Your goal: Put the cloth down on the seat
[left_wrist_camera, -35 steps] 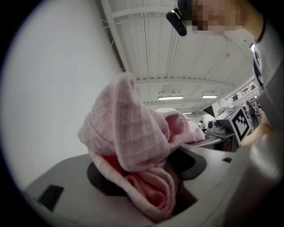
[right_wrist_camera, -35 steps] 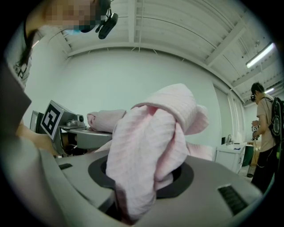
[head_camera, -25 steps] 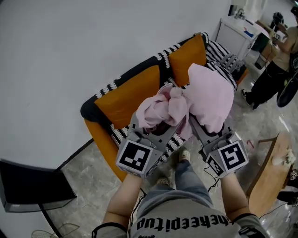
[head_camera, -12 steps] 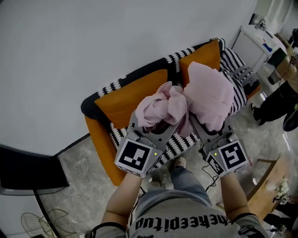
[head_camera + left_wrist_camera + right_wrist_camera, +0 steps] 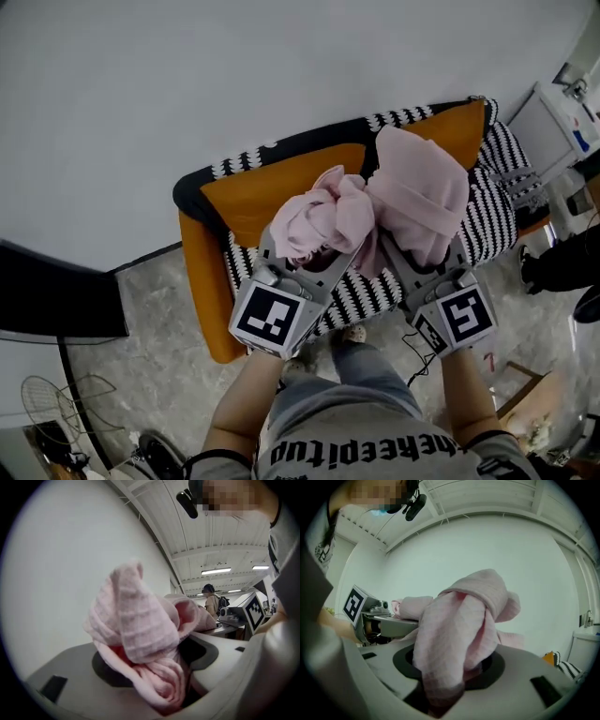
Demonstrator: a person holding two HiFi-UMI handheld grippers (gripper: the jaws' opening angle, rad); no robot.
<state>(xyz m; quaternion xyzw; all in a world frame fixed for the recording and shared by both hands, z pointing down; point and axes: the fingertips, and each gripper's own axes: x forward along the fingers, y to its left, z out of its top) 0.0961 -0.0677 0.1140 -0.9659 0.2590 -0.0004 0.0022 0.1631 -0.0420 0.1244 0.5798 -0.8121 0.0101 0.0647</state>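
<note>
A bunched pink cloth (image 5: pixel 375 211) hangs in the air between both grippers, above an orange sofa (image 5: pixel 272 187) whose seat has a black-and-white striped cover (image 5: pixel 487 216). My left gripper (image 5: pixel 305 258) is shut on the cloth's left bundle, which fills its jaws in the left gripper view (image 5: pixel 136 620). My right gripper (image 5: pixel 417 258) is shut on the larger right bundle; in the right gripper view the cloth (image 5: pixel 464 616) drapes over and down between the jaws. The fabric hides the fingertips of both. The cloth does not touch the seat.
White wall runs behind the sofa. A white cabinet (image 5: pixel 567 122) stands at the right, with a person in dark clothes (image 5: pixel 562 267) beside it. A black panel (image 5: pixel 56 300) and a wire basket (image 5: pixel 47 403) are at the left. A wooden table edge (image 5: pixel 534 422) shows lower right.
The view has swung so the sofa lies more squarely under the cloth. Both grippers still hold the cloth in the same pose.
</note>
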